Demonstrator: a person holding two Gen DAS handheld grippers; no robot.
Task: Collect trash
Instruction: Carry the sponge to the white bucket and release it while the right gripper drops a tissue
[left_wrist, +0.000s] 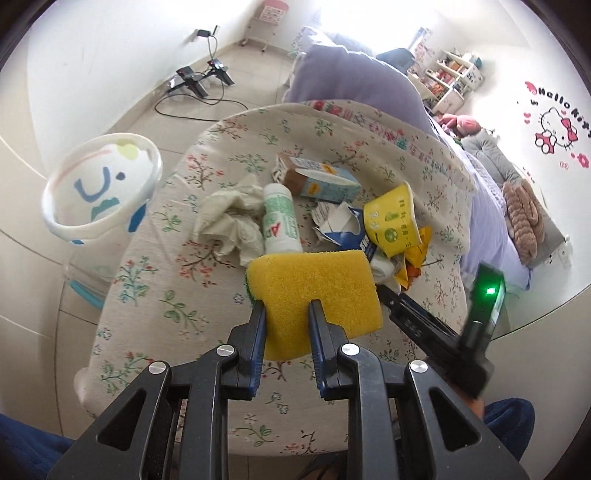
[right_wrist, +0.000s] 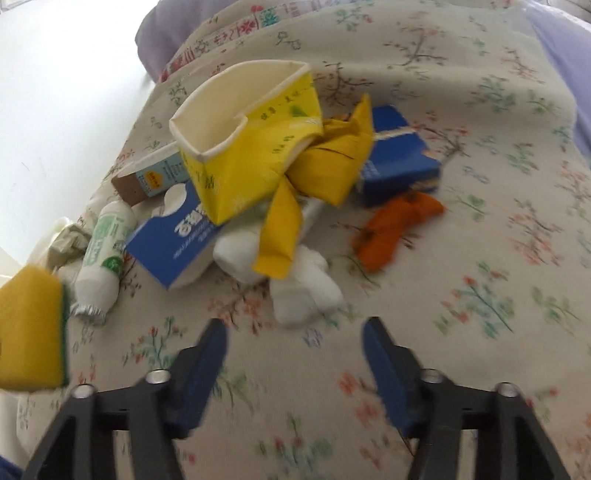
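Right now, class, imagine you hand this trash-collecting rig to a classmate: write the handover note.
Left gripper: jaws shut on the yellow sponge, lifted above the floral cloth.
Right gripper: jaws open, nothing between them, aimed at the white wad.
Bin: off the cloth's left edge; its inside looks empty.
Left on the cloth: crushed yellow cup, yellow wrapper, orange scrap, two blue boxes, light blue carton, white bottle, crumpled tissue.
Next, probably: drop the sponge in the bin.
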